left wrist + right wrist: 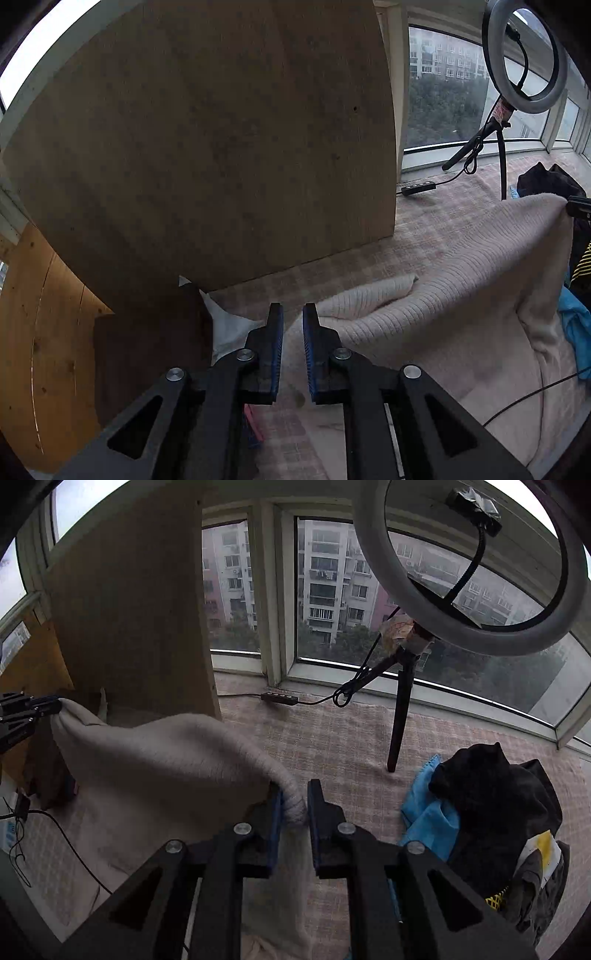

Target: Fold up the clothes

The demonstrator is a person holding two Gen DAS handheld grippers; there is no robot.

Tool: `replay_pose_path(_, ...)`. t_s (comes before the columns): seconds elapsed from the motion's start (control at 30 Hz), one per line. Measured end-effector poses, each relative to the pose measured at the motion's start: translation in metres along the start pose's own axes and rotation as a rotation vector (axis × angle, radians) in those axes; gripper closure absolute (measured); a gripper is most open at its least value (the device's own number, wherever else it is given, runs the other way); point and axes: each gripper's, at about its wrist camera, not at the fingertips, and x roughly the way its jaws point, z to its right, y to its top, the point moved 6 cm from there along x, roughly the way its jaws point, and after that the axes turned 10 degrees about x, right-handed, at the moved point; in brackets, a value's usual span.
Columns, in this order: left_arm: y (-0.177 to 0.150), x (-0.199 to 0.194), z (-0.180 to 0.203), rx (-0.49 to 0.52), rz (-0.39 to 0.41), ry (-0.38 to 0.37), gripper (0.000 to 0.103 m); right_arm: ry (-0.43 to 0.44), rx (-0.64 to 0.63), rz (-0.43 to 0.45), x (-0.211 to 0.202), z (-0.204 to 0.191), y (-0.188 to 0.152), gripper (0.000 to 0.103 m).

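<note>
right gripper [294, 805] pinching bunched edge of beige knit sweater [166, 760] | left gripper [293, 321] narrowly parted, hold on the knit unclear | sweater draped between them over checked cloth [332, 738] | risk: slack corner slipping free, skewing fold | clothes pile [495, 805] 3 o'clock

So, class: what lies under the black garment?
Under the black garment a blue cloth sticks out, resting on the checked cover. How far it extends underneath is hidden.
</note>
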Motion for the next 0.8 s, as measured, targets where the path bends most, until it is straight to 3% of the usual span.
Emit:
replay_pose_path(0.07,-0.017,-0.004,-0.004,-0.014,0.019,-0.048,0.088,0.010,-0.008,0.030,-0.007,0.011,-0.011,0.076)
replay_pose_path(0.23,-0.088,-0.036,-0.010,-0.114,0.044,-0.242,0.087,0.119,0.088,0.061,-0.044,0.050,-0.042,0.075)
replay_pose_path(0.4,-0.174,-0.084,-0.001,-0.160,0.014,-0.320,0.086,0.133,0.122,0.022,-0.071,0.075,-0.116,0.075)
replay_pose_path(0.43,-0.189,-0.092,0.000,-0.170,0.004,-0.323,0.081,0.147,0.137,0.017,-0.078,0.080,-0.131,0.075)
replay_pose_path(0.5,-0.217,-0.090,0.010,-0.204,-0.035,-0.360,0.066,0.153,0.187,0.002,-0.082,0.090,-0.158,0.064)
replay_pose_path(0.53,-0.229,-0.082,0.021,-0.229,-0.070,-0.402,0.064,0.154,0.208,-0.022,-0.075,0.092,-0.172,0.054)
replay_pose_path(0.67,-0.265,-0.048,0.075,-0.266,-0.209,-0.522,0.064,0.152,0.264,-0.168,-0.036,0.088,-0.226,0.053)
replay_pose_path(0.8,-0.279,-0.036,0.112,-0.247,-0.280,-0.542,0.064,0.187,0.296,-0.227,-0.021,0.073,-0.258,0.053)
